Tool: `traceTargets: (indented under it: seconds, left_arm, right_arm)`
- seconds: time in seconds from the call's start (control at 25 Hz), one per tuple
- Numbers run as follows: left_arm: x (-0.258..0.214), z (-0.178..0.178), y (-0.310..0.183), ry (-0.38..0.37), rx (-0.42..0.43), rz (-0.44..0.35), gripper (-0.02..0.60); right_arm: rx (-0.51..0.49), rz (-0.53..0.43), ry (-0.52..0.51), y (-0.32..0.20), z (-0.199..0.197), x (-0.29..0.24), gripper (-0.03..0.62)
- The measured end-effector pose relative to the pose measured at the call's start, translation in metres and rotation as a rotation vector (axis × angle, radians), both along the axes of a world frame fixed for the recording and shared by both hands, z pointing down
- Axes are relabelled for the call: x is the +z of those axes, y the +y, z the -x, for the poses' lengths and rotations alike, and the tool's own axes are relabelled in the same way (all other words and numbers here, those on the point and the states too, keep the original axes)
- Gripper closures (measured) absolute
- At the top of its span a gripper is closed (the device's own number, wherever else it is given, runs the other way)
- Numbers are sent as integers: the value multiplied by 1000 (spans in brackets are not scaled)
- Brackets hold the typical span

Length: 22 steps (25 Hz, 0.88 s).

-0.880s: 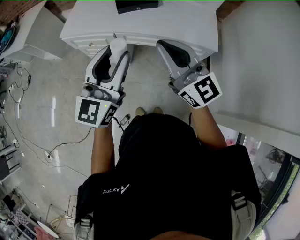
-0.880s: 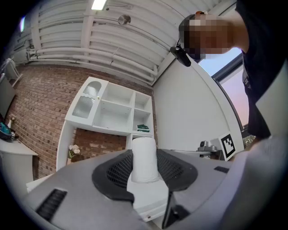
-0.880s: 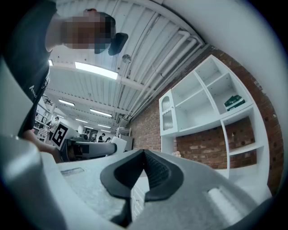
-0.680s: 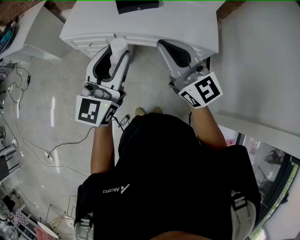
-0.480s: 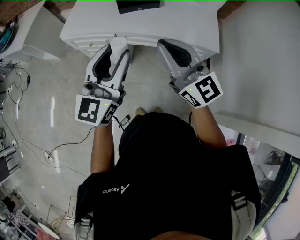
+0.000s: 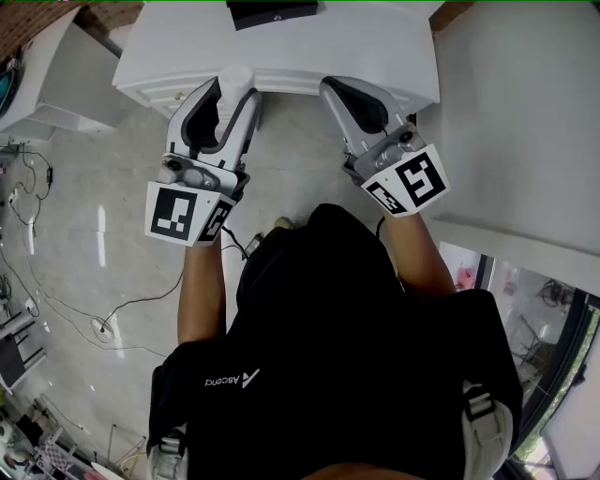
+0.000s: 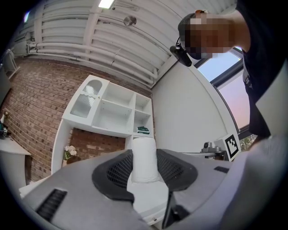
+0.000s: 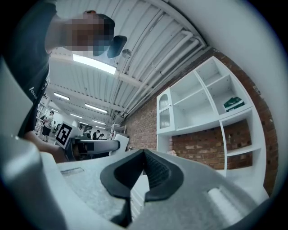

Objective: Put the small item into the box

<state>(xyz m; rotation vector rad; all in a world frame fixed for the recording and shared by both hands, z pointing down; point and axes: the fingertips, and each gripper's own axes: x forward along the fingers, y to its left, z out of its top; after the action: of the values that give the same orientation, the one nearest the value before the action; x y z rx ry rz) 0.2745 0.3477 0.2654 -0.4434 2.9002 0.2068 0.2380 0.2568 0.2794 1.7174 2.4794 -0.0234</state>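
The small white item (image 6: 234, 91) is up in the air right at the desk's near edge, a plain pale cylinder standing upright between the fingers (image 7: 114, 173) of the left gripper (image 6: 230, 96). In the left gripper view the item (image 7: 145, 164) touches the dark meshed pads on both sides, so the left gripper (image 7: 146, 155) is clamped on it, with its fingers spread wide around it.

Beside it along that same near edge is the right gripper (image 6: 339, 91). Its own view shows the fingers (image 8: 157, 173) clenched together at the tips with nothing between them, so the right gripper (image 8: 144, 155) is carrying nothing. Both grippers point towards the desk (image 6: 356, 47), a white top with a panelled front.

At the desk's far side sits the black box (image 6: 272, 11), partly cut off by the top edge of the head view. It lies well apart from the item, with bare white top in between.

Out in front of the desk, the person in a black shirt (image 6: 328, 356) stands on the pale glossy floor (image 6: 112, 187). Beyond the desk, both gripper views show a white shelf unit (image 7: 112, 110) against a brick wall (image 7: 36, 103).
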Motion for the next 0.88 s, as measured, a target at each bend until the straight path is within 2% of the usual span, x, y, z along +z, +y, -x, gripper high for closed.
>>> traceTargets:
  seconds: [0.24,0.4,0.48,0.6,0.76,0.88]
  left_arm:
    - [42,28,17,3,29,18,417]
    - [48,66,43,7,33,23,417]
    - [55,96,58,15,31,24,417]
    - [66,171,73,33,22,29,417]
    - [98,308,98,69,0,38,417]
    - [115,367,113,90,-4,53,417]
  right_arm:
    - [35,-1,4,16,27,46,592]
    - [36,-5,-5,42,65,52,592]
    - [33,-10,-11,57,95,58,592]
    - [20,-16,-23,72,169,68,592]
    - [-3,-19,-23,98,309,100,592]
    - [-13,-27,-34,114,369,115,592]
